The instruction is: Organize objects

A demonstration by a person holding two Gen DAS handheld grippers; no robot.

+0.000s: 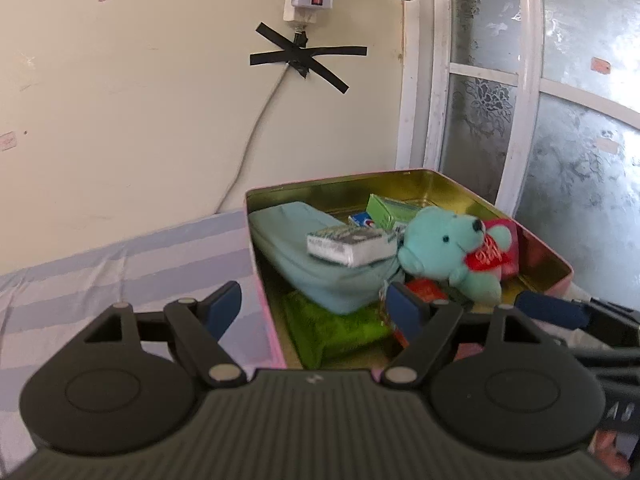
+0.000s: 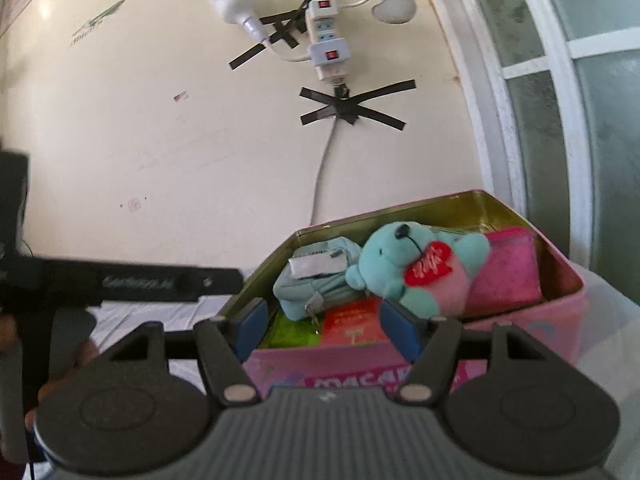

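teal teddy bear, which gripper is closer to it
Right, narrowly. The right gripper sits at the tin's near wall, one finger just below the teal teddy bear. The left gripper straddles the tin's left wall, farther off.

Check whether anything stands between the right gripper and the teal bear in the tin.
In the right wrist view, the pink tin's near wall rises between the open right gripper and the teal bear, which lies inside on top of other items. Above the rim nothing visible blocks it, so an approach over the wall looks free.
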